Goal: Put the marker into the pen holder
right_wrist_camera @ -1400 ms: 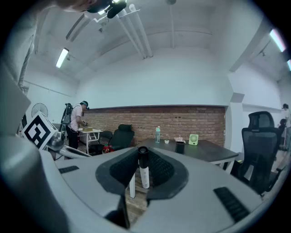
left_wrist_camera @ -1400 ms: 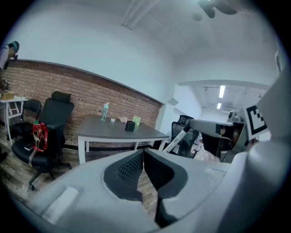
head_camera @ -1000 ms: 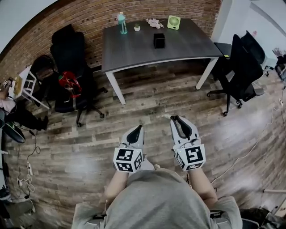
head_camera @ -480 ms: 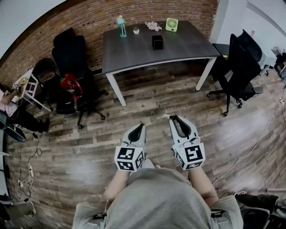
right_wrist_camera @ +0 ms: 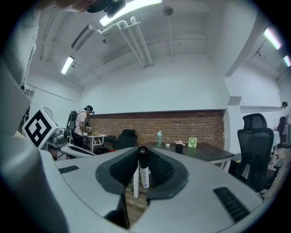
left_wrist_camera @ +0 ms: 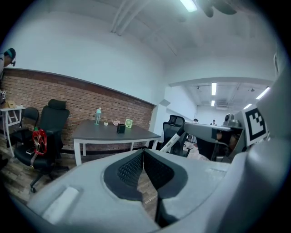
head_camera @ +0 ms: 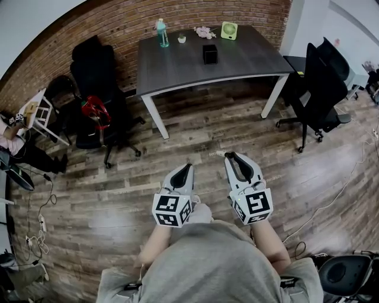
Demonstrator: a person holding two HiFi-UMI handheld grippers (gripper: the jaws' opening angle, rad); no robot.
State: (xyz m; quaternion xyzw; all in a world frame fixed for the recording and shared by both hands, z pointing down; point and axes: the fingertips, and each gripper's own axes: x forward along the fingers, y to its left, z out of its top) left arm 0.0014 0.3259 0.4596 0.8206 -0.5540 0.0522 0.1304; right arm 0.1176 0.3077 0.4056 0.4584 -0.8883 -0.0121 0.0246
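A dark table [head_camera: 177,68] stands against the brick wall [head_camera: 118,23], bearing a teal bottle [head_camera: 160,31] and a small green fan [head_camera: 229,30]. Black office chairs flank it on the wooden floor [head_camera: 207,136]: one chair [head_camera: 89,59] left, another chair [head_camera: 323,89] right.

White, black-capped marker [right_wrist_camera: 144,175] upright between jaws of right hand-held gripper [head_camera: 232,157]; black pen holder [head_camera: 210,54] on table [head_camera: 177,68].

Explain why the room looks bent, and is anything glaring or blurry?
Head view: the wide lens bows the brick wall and table edges. Right gripper view: a ceiling light glares white; the marker in the right claw is sharp. Left gripper view: corners go black.
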